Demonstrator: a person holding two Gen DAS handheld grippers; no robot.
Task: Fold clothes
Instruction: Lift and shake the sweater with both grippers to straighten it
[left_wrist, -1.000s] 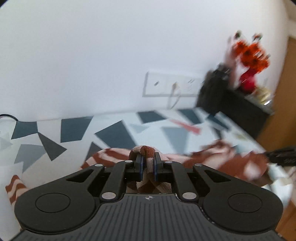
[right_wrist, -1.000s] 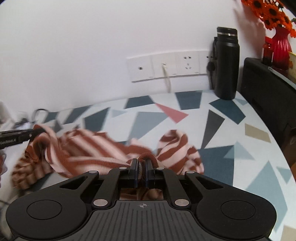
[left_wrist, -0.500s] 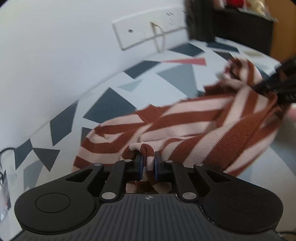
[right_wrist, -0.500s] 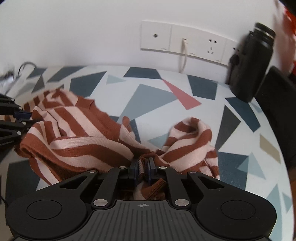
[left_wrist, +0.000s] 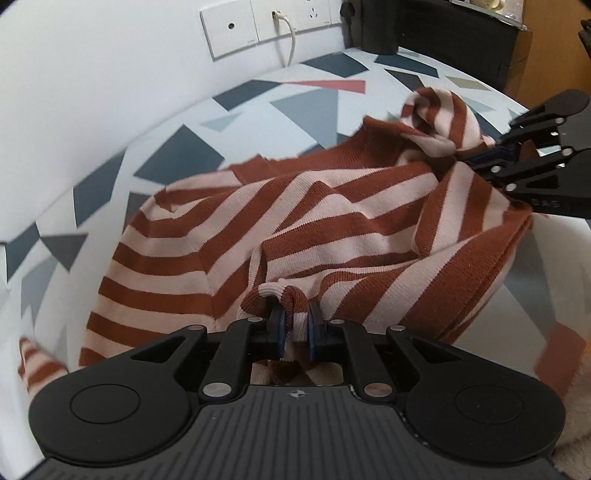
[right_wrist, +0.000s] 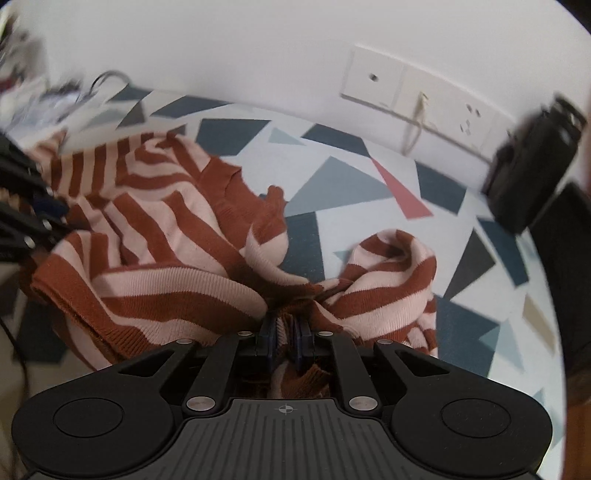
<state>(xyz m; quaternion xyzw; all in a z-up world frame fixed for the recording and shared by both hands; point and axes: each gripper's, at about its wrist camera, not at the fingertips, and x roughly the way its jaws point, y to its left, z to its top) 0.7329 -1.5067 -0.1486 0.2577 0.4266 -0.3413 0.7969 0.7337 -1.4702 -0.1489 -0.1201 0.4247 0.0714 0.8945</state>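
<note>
A rust-and-pink striped knit sweater (left_wrist: 314, 221) hangs bunched between both grippers above a table with a triangle-patterned cloth (left_wrist: 306, 110). My left gripper (left_wrist: 294, 325) is shut on a ribbed edge of the sweater. My right gripper (right_wrist: 284, 334) is shut on another bunched edge of the sweater (right_wrist: 166, 236). The right gripper also shows at the right of the left wrist view (left_wrist: 480, 157), the left gripper at the left edge of the right wrist view (right_wrist: 55, 210). A sleeve (right_wrist: 391, 266) droops onto the table.
A white wall with a socket strip and a plugged cable (left_wrist: 284, 33) runs behind the table. A black bottle (right_wrist: 532, 166) and a black cabinet (left_wrist: 443, 29) stand at the far right. Cables and clutter (right_wrist: 55, 96) lie at the far left.
Both grippers tilted down toward the table and swung toward each other. The sweater now hangs spread between them and fills more of both views.
</note>
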